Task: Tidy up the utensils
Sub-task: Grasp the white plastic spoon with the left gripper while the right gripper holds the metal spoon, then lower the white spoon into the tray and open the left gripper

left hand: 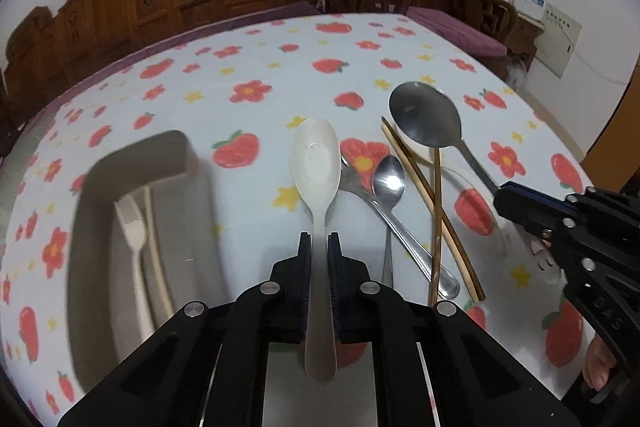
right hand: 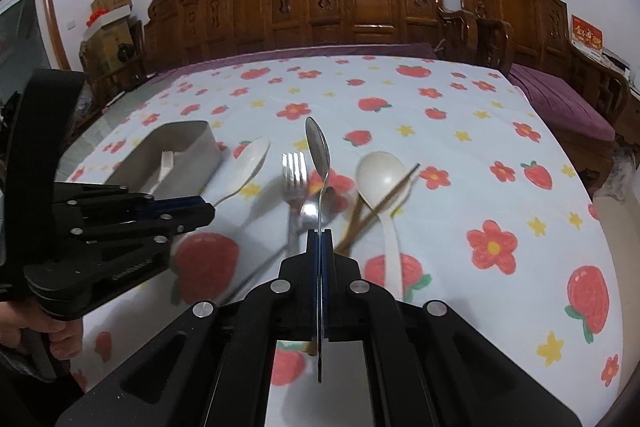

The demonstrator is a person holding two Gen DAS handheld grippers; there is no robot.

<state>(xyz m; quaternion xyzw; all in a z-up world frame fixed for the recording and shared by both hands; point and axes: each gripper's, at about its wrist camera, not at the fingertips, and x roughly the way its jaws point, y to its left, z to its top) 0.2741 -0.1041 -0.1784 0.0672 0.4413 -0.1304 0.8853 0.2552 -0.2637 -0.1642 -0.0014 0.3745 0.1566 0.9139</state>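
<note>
Two grippers, two spoons, both already loaded. The left gripper (left hand: 319,247) is clamped tight on the neck of a white plastic spoon (left hand: 317,163), bowl pointing straight ahead along the fingers and the handle end poking back between them. The right gripper (right hand: 319,243) is closed all the way down on the thin handle of a big metal spoon (right hand: 318,151), turned edge-on in its own view, bowl up and away from the fingers. The gray tray (left hand: 96,227) sits off to the left gripper's left, near but not touching, with a white fork (left hand: 132,227) and what looks like a pale chopstick already lying lengthwise in it. So the thing that matters: the tray's long axis runs roughly parallel to the white spoon's, meaning the left side probably just needs a sideways shift left and a lowering, hardly any twist. The left hand is clearly the nearer one; the right would have to cross over the pile. Still loose on the strawberry tablecloth (left hand: 248,75) between the two are a small metal spoon (left hand: 388,183), a pair of brown chopsticks (left hand: 436,211), a metal fork (right hand: 294,175) and a white ladle-ish spoon (right hand: 382,175). My guess is we're under halfway.
</note>
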